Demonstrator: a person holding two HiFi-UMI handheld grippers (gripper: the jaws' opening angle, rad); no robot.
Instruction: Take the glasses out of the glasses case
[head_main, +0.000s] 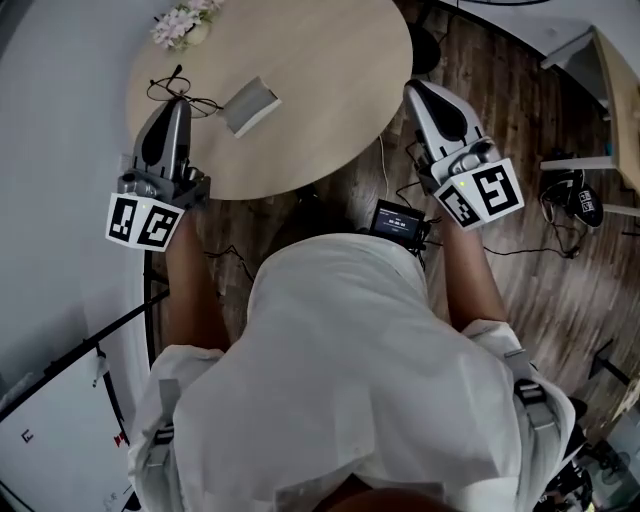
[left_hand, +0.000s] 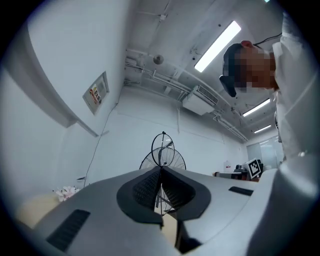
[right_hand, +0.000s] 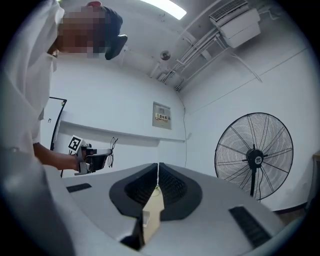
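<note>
The left gripper (head_main: 181, 100) is clamped on the thin frame of the glasses (head_main: 200, 104), near the left edge of the round table (head_main: 320, 110). The grey case (head_main: 250, 105) lies just beside them, with bare tabletop to its right. The right gripper (head_main: 412, 88) is closed and empty at the table's right edge.

The glasses case (head_main: 250, 105) sits on the tabletop (head_main: 330, 70), a bit left of the middle. The glasses (head_main: 180, 95) are just left of it, near the tabletop's left edge, caught between the jaws of the left gripper (head_main: 178, 102), which comes in over the near-left edge. The flowers (head_main: 185, 22) are at the far-left edge, behind both. The right gripper (head_main: 412, 88) hangs just off the right edge, well apart from the case.
</note>
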